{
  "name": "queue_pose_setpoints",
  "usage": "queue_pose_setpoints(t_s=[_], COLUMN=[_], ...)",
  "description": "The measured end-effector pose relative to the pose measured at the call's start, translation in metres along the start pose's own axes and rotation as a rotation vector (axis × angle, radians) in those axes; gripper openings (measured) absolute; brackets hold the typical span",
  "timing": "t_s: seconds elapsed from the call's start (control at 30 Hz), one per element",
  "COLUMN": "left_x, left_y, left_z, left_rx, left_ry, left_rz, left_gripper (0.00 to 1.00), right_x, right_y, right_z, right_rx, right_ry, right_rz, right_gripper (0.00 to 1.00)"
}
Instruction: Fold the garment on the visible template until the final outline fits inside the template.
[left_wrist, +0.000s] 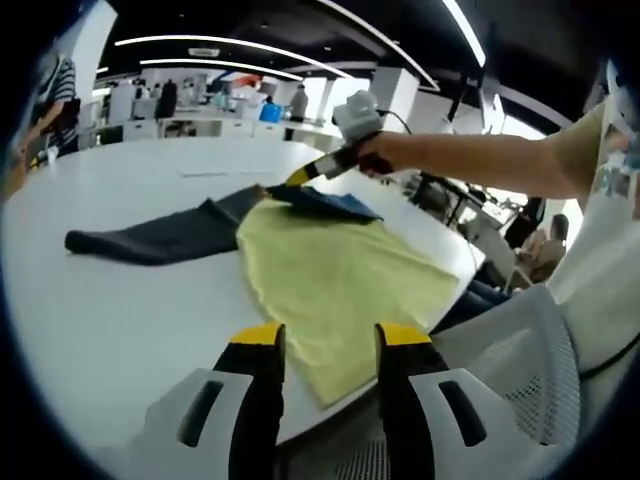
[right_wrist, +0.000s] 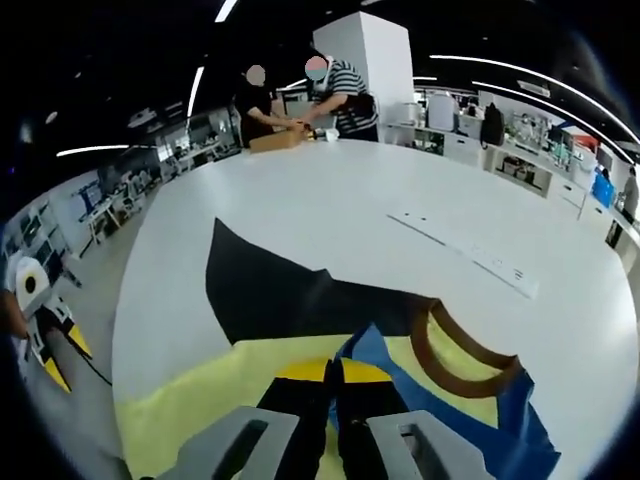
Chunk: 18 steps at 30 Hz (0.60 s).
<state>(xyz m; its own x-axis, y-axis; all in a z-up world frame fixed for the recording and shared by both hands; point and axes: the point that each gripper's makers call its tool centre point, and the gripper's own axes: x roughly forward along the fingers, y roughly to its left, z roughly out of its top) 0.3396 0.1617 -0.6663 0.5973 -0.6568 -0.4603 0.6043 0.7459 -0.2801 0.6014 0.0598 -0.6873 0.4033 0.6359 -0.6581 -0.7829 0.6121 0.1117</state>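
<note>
Gripping the garment (right_wrist: 470, 400) near its brown collar, the right gripper (right_wrist: 335, 372) is pinching cloth over the yellow template (left_wrist: 340, 290) on the worktop (left_wrist: 120, 310). The left gripper (left_wrist: 328, 338) is hovering wide, holding nothing. Advice: carry the fold squarely, keeping edges inside.

One garment (left_wrist: 340, 270), two tools (left_wrist: 325, 345) (right_wrist: 334, 385), one table (left_wrist: 120, 300), two people (right_wrist: 340, 95).
</note>
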Motion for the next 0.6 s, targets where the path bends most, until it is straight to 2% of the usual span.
queue_pose_setpoints(t_s=[0.3,0.6], left_x=[-0.003,-0.004], left_y=[0.002,0.003], left_z=[0.000,0.000], left_rx=[-0.009,-0.018], left_ry=[-0.008,-0.011], left_rz=[0.004,0.007], left_gripper=[0.33,0.33], right_x=[0.019,0.028], right_y=[0.015,0.027], right_z=[-0.004,0.008], right_rx=[-0.009,-0.009], right_ry=[0.033,0.013], right_rz=[0.014,0.035], right_gripper=[0.00,0.00])
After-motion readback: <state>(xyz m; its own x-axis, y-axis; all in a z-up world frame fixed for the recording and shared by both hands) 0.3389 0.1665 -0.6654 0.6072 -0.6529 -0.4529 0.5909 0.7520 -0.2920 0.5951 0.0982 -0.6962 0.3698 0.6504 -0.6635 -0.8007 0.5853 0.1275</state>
